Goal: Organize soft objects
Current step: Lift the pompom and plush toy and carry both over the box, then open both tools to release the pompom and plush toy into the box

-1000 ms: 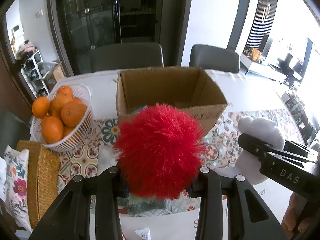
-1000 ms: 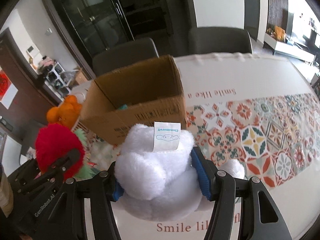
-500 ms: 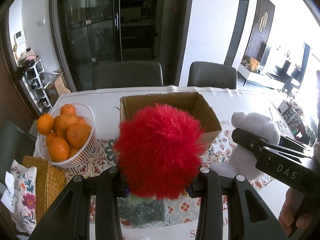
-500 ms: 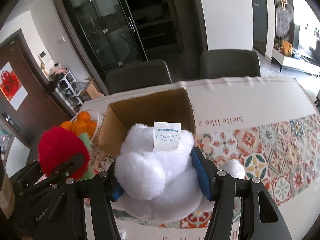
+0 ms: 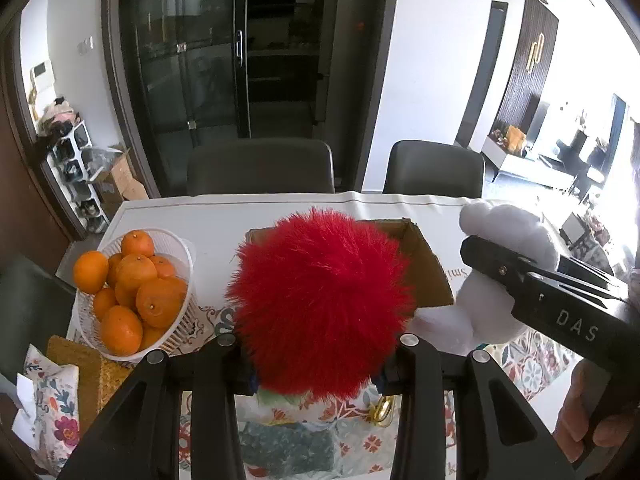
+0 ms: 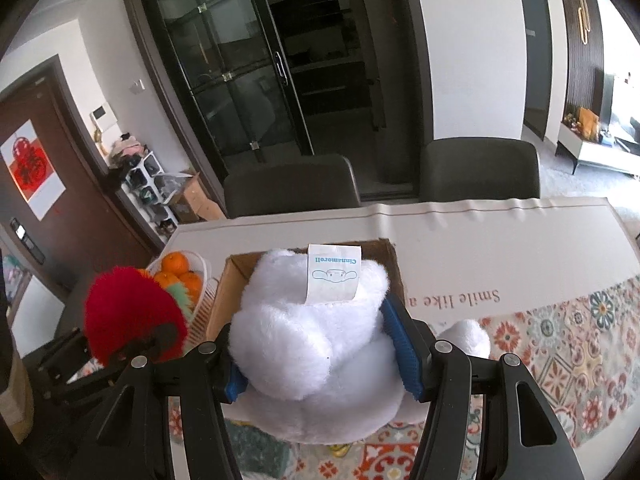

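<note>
My left gripper (image 5: 314, 364) is shut on a fluffy red plush ball (image 5: 320, 300) and holds it high above the table, in front of the open cardboard box (image 5: 430, 272). My right gripper (image 6: 320, 364) is shut on a white plush toy (image 6: 308, 332) with a paper tag (image 6: 334, 274), also held high in front of the box (image 6: 234, 280). In the left wrist view the white toy (image 5: 504, 232) and right gripper show at the right. In the right wrist view the red ball (image 6: 132, 316) shows at the left. The box interior is mostly hidden.
A white basket of oranges (image 5: 132, 292) stands left of the box. A woven mat (image 5: 80, 364) and floral cloth (image 5: 52, 420) lie at the front left. A patterned runner (image 6: 560, 344) covers the table. Two dark chairs (image 5: 260, 168) stand behind the table.
Both grippers have risen with their toys, so the table and box now look lower and smaller. Both toys stay gripped.
</note>
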The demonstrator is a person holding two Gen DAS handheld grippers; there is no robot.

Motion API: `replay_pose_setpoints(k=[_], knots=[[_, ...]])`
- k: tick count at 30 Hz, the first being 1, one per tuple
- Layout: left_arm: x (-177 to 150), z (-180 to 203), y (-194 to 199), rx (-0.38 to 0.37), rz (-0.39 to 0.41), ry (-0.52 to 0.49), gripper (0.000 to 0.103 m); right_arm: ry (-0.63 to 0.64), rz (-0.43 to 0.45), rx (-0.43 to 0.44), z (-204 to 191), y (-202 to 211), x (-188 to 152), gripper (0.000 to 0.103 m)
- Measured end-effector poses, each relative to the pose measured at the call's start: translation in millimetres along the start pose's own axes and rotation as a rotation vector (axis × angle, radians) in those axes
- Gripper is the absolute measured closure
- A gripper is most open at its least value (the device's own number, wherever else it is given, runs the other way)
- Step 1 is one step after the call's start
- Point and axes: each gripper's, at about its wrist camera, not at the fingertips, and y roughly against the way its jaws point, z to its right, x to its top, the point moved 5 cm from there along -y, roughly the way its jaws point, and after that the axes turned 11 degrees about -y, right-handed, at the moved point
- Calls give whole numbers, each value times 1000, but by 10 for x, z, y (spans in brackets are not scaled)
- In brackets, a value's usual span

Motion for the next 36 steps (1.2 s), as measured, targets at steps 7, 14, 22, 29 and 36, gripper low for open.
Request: replay_pose_setpoints(k=[7,14,22,29,36], knots=[[140,-73,-186,-9,-28,29,64,8,-11,20,-54,-206,162,43],[201,-153,-408,-7,-61,58,64,42,-15,24,-66,-432,289,42],[235,-206,-757,-6,-103,74,64,63,-73,13,-23,-800,322,42],[170,-224,-1118,-11,-160,76,63,64,-139,4,58,-1124,272,41],[63,-204,-1356,-35,-213,85,54,59,-182,-2,87,-1301,233,33]])
